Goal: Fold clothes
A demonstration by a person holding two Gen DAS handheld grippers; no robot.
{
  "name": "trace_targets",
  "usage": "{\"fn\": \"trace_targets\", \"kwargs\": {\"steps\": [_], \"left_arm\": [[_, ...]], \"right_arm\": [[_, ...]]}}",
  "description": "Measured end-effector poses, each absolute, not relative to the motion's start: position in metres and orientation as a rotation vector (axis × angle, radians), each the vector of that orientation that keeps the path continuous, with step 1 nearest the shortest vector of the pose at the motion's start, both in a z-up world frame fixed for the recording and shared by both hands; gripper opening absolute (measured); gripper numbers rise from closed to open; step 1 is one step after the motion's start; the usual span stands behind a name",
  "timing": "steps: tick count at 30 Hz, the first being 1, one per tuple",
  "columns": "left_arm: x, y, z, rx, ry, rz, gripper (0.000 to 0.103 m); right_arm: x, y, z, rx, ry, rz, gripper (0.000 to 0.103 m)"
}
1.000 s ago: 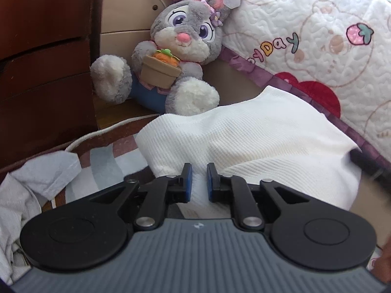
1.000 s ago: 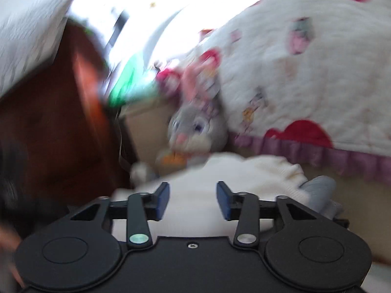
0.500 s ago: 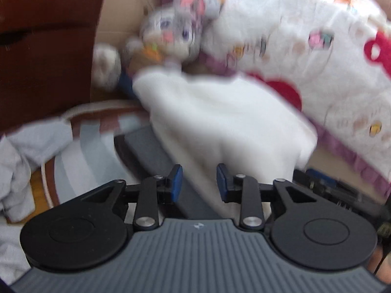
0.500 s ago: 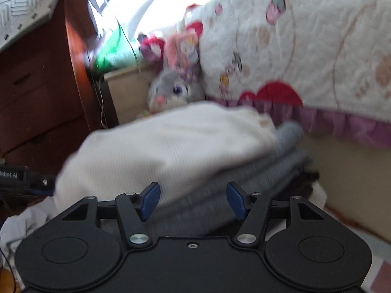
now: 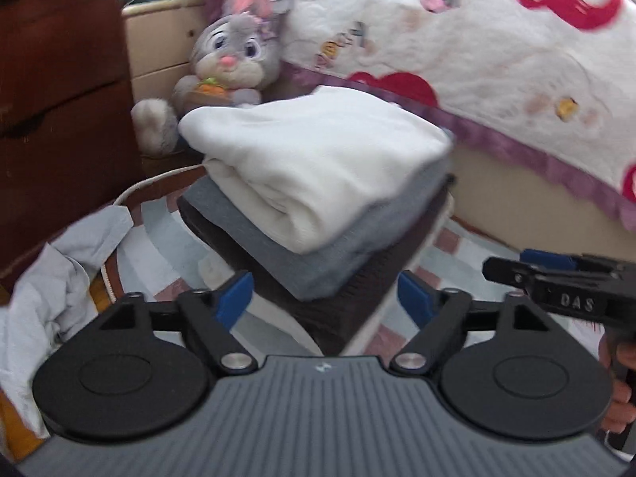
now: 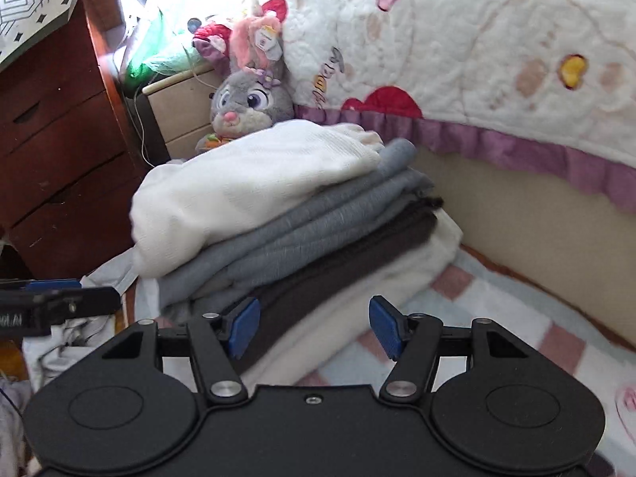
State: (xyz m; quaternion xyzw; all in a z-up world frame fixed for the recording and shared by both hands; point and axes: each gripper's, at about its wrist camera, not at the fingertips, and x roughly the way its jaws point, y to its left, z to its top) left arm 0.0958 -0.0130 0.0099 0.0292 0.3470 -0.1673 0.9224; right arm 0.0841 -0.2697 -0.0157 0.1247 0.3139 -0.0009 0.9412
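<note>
Quilted bedspread (image 5: 497,59), white with red and pink motifs and a purple ruffled hem, draped over the bed side at right and rear. Dark red-brown wooden drawer chest (image 5: 59,99) at left. Patterned floor rug (image 6: 497,318), pale blue with pink and white checks, under everything in the foreground. Stack of folded clothes (image 5: 318,206) on the rug, close beside the bed: white knit garment (image 5: 314,159) on top, grey garment (image 6: 310,218) beneath it, dark brown garment (image 6: 338,278) below that, cream piece (image 6: 377,298) at the bottom. Unfolded pale grey garment (image 5: 59,278), crumpled on the floor left of the stack. Grey plush rabbit (image 5: 226,63) with pink ears and a carrot pot, seated behind the stack against a beige cabinet (image 5: 159,51). Left hand-held gripper (image 5: 325,298), blue pads spread wide apart, empty, in front of the stack without touching it. Right hand-held gripper (image 6: 314,326), pads likewise wide apart and empty, pointing at the stack's lower layers; contact with the cloth cannot be told.
</note>
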Motion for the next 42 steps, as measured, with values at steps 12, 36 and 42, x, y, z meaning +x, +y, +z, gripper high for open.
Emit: {"fn": "trace_targets", "kwargs": {"steps": [12, 36, 42], "left_arm": [[0.047, -0.034, 0.018, 0.061, 0.876, -0.363, 0.098], [0.009, -0.044, 0.036, 0.136, 0.879, -0.366, 0.103], [0.009, -0.044, 0.034, 0.139, 0.877, -0.354, 0.103]], "right_arm": [[0.007, -0.246, 0.019, 0.196, 0.740, -0.051, 0.070], [-0.032, -0.224, 0.040, 0.085, 0.781, -0.217, 0.081], [-0.033, -0.222, 0.039, 0.072, 0.790, -0.223, 0.081]]}}
